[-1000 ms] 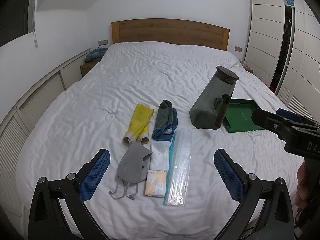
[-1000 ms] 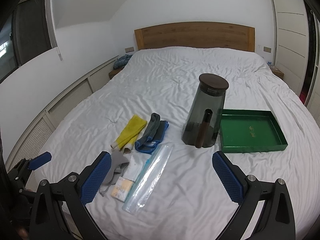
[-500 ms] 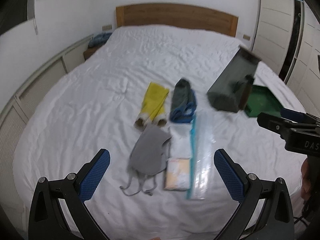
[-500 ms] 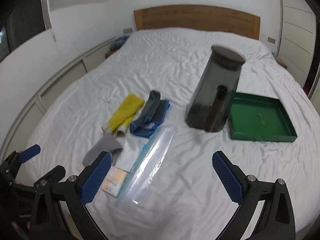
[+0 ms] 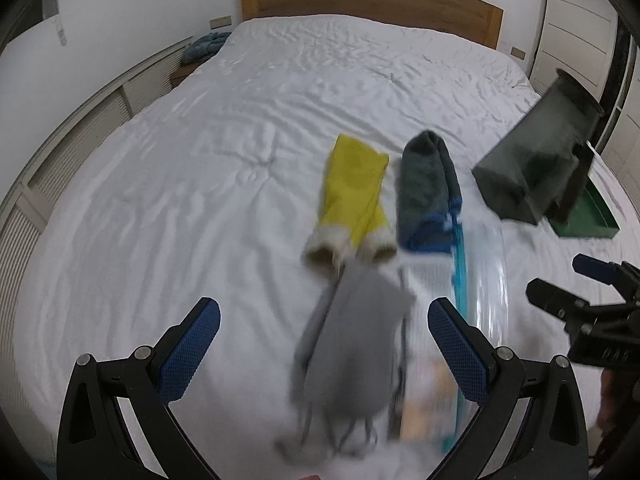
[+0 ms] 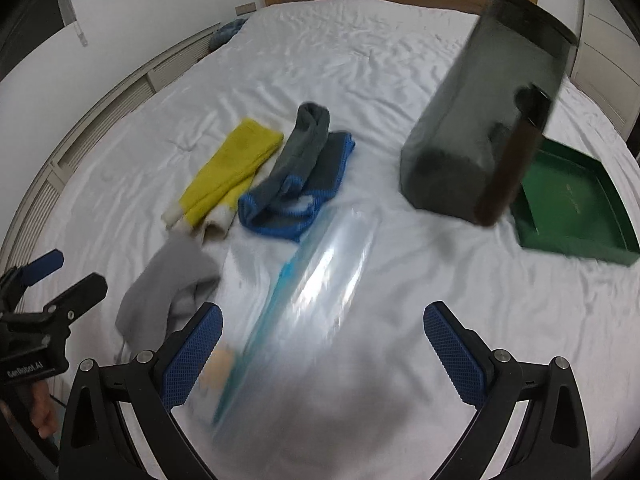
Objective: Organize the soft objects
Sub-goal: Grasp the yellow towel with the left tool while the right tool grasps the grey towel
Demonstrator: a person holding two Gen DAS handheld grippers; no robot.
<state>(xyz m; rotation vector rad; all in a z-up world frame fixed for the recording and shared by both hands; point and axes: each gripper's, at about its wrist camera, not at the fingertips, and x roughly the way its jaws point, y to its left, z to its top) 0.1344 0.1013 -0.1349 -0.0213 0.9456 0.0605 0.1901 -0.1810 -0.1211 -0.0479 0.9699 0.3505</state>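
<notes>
**Both tongs released over the soft items on the bed**

The left gripper [image 5: 323, 349] hangs released, jaws spread above the blurred grey face mask [image 5: 352, 356]. The right gripper [image 6: 323, 350] is likewise released, over the clear zip bag [image 6: 308, 292]. Beyond them lie yellow socks [image 5: 354, 196] and, just right, a grey-blue cloth [image 5: 428, 192]. Farther right stand a dark jug [image 6: 480, 128] and a green tray [image 6: 576, 216], all on the white bed [image 5: 200, 184].

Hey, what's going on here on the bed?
A person holds a hand-held gripper in each hand over a white bed. The left hand-held gripper is open above a grey face mask; the right hand-held gripper is open above a clear zip bag. Neither holds anything. Yellow socks, a grey-blue cloth, a dark pitcher and a green tray lie beyond, untouched.
</notes>
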